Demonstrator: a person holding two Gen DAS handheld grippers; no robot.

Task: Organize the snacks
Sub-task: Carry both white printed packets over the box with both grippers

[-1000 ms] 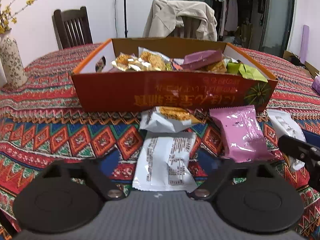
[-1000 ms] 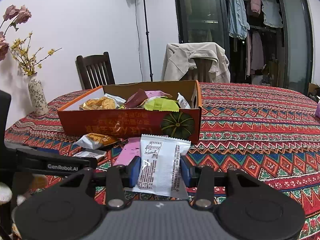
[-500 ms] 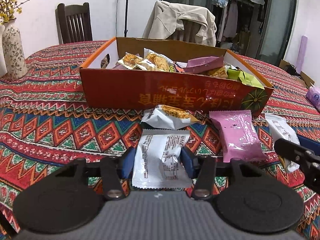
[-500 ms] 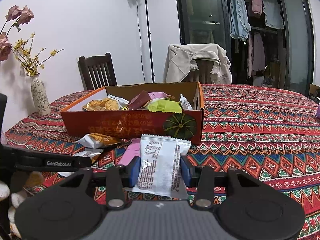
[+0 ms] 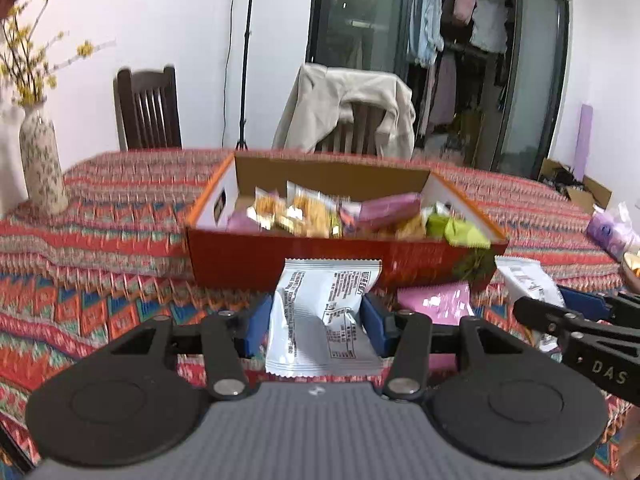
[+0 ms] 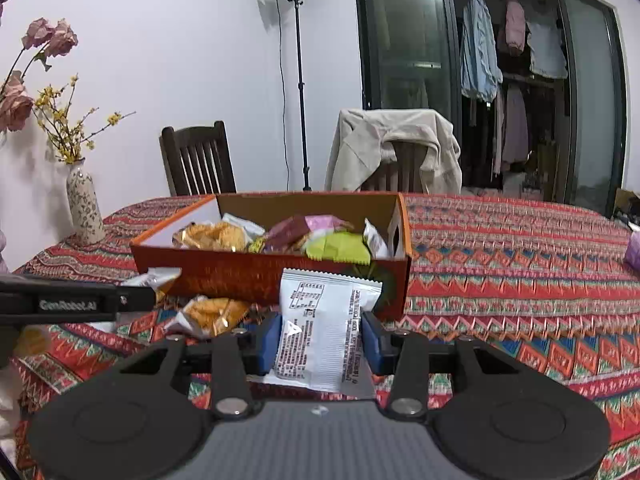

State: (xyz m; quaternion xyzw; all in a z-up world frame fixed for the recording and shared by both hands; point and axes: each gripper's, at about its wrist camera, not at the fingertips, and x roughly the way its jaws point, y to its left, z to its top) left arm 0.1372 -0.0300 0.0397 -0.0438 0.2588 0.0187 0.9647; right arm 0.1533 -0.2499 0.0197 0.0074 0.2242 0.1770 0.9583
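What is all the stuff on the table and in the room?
Snack box: one, orange-red, on the table, full of mixed packets.
White packets: two, one in the left hand-held gripper, one in the right.
Pink packet: one, on the tablecloth before the box.
Golden snack packets: two, before the box.
Tablecloth: one, red patterned.
Vase: one, speckled, holding flowers, far left.
Chairs: two, dark wood; one under a beige jacket.
Lamp stand: one, black, by the wall.
Left hand-held gripper: black, blue pads.
Right hand-held gripper: same.
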